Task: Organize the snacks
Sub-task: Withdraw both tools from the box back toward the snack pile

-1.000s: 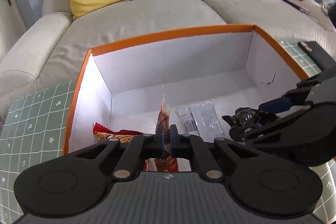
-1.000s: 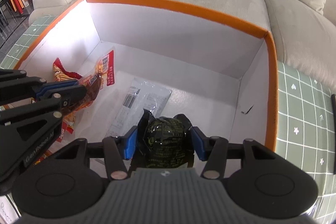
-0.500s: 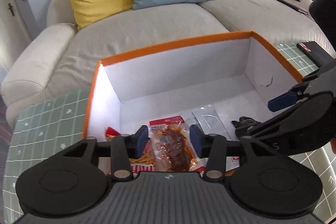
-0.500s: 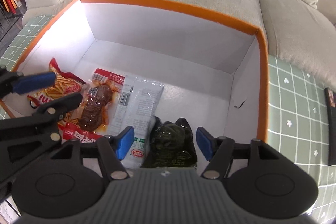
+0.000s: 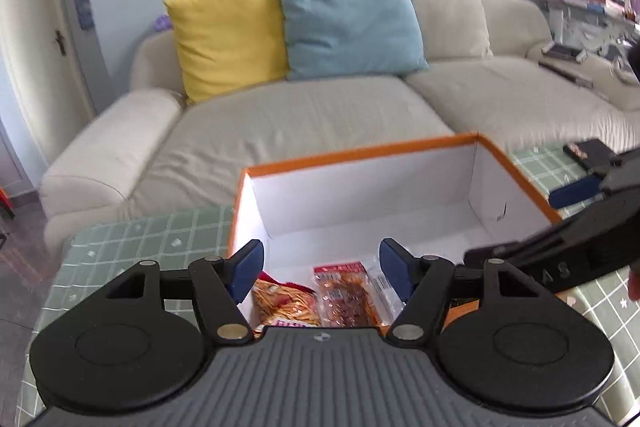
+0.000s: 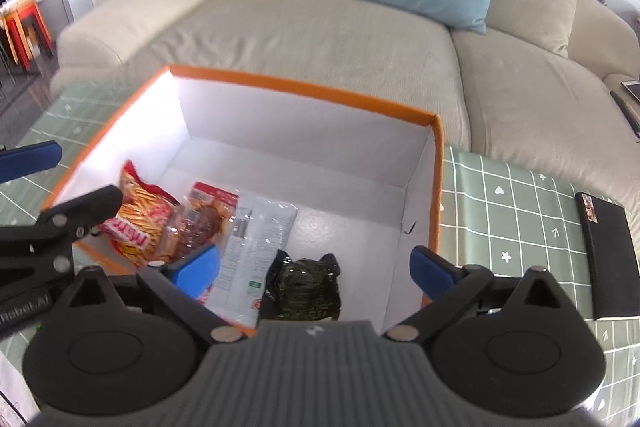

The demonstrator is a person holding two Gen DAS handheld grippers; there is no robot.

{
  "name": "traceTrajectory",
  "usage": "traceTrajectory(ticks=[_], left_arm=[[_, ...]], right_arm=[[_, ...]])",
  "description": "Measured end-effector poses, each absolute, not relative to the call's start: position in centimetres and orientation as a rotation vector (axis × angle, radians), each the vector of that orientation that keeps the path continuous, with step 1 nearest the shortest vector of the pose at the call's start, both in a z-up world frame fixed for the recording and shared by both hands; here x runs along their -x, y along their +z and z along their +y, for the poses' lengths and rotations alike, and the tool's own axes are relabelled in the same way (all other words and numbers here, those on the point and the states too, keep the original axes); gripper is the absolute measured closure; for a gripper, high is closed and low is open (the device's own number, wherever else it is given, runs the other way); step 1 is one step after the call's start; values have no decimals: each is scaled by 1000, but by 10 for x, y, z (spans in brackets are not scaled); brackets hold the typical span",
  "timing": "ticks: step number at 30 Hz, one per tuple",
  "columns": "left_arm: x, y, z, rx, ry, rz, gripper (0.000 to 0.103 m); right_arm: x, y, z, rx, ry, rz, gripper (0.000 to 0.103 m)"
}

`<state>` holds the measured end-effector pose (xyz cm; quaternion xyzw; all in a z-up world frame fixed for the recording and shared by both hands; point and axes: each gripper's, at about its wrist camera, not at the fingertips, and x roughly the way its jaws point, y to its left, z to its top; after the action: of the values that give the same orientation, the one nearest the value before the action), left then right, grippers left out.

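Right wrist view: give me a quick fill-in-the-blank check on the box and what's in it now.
1. The box has white walls and an ____ rim.
2. The dark green packet lies ____ the box.
3. Nearest the box's left wall lies the ____ snack bag.
4. The black flat object lies on the green ____ cloth.

Missing: orange; inside; red; checked

An orange-rimmed box (image 6: 439,163) with white inner walls stands open. Four snacks lie flat in a row along its near floor: at the left a red-and-yellow stick-snack bag (image 6: 138,223), beside it a clear meat packet with a red top (image 6: 200,223), then a clear white-printed pouch (image 6: 256,239), and at the right a dark green crumpled packet (image 6: 304,287)
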<state>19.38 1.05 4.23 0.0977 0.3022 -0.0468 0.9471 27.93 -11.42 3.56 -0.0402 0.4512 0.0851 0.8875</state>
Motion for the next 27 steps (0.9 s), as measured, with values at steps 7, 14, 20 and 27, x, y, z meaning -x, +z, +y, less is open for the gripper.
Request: traceTrajectory(ticks=[7,14,20,27], left_arm=[[-156,49,16,-213,-71,510,25],[-124,41,35,-70,-45,497,25],[-95,24,42,-99,-2,491,25],[-67,-10,38,-105,-49,592,24]], right_arm=[[-230,49,-117,0,112,806,4],[-175,47,-104,-13,89,688,4],[-131,31,-92,23,100,635,4],[-93,6,-89,-21,51,612,4]])
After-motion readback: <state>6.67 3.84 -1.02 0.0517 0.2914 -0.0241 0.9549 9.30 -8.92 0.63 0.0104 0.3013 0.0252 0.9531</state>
